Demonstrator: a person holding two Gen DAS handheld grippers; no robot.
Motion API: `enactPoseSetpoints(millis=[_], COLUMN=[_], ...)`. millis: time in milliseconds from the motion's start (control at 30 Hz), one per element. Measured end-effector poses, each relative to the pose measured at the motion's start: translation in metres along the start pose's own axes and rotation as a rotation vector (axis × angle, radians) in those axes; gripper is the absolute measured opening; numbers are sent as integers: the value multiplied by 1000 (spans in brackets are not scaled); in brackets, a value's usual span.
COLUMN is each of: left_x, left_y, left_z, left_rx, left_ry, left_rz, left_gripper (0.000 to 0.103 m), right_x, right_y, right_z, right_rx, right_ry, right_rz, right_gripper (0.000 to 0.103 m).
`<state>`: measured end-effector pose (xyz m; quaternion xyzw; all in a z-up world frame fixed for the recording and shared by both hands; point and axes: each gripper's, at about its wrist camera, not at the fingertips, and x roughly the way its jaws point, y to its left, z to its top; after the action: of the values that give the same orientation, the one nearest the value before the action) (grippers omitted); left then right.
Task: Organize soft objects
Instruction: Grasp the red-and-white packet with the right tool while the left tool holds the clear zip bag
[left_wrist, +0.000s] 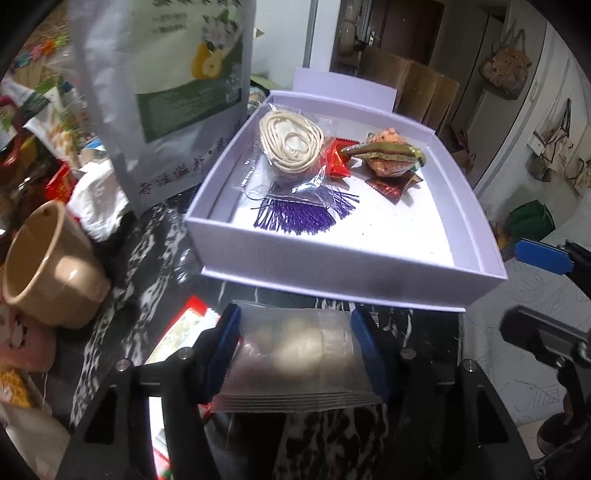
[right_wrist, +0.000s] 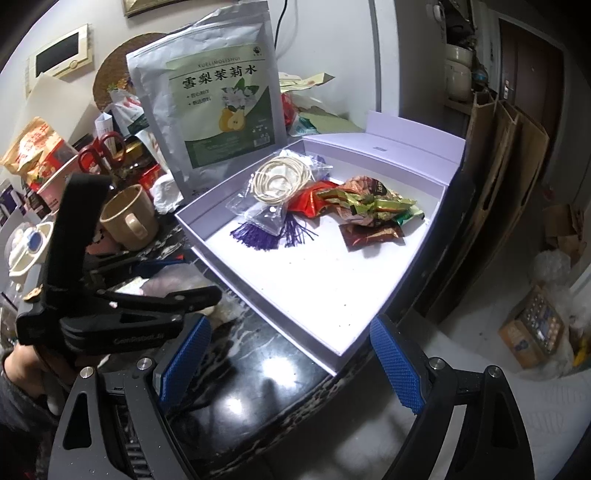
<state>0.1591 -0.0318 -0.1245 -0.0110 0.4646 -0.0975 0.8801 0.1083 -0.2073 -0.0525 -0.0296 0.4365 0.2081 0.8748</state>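
Note:
My left gripper (left_wrist: 295, 354) is shut on a translucent grey sachet (left_wrist: 299, 369), its blue pads pressing both sides, just in front of the lavender box (left_wrist: 347, 284). The shallow box holds a bagged coil of cream cord (left_wrist: 290, 142), a purple tassel (left_wrist: 295, 219) and several crinkly snack wrappers (left_wrist: 388, 155). In the right wrist view my right gripper (right_wrist: 291, 365) stands open with nothing between its fingers, over the black marble counter at the near corner of the box (right_wrist: 258, 291). The left gripper (right_wrist: 173, 280) shows to its left, with a hand on its handle.
A tall silver pouch with a pear picture (right_wrist: 218, 99) stands against the box's left side. A beige mug (right_wrist: 127, 218), red scissors (right_wrist: 99, 151) and packets crowd the counter's left. Flat cardboard (right_wrist: 509, 147) leans beyond the counter's right edge.

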Motion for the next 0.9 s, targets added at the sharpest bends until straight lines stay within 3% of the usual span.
enactPoseSetpoints(millis=[300,467,700,900], left_x=[-65,-93,-108,-104], left_y=[21,42,58,61], left_z=[-35,-62,-89,-103], left_rx=[-72,-163,-238,-254], left_ry=[-95,-128,-133,-104], left_rz=[78,135,201,188], left_gripper=[61,61,61,61], right_x=[-2,9,33,64], right_y=[28,55,92,114], right_z=[-1,0,5,13], right_rx=[-33,-72,-142,-197], right_ry=[-8,7,46,96], right_rz=[59,116,178,218], right_gripper=[89,89,89,89])
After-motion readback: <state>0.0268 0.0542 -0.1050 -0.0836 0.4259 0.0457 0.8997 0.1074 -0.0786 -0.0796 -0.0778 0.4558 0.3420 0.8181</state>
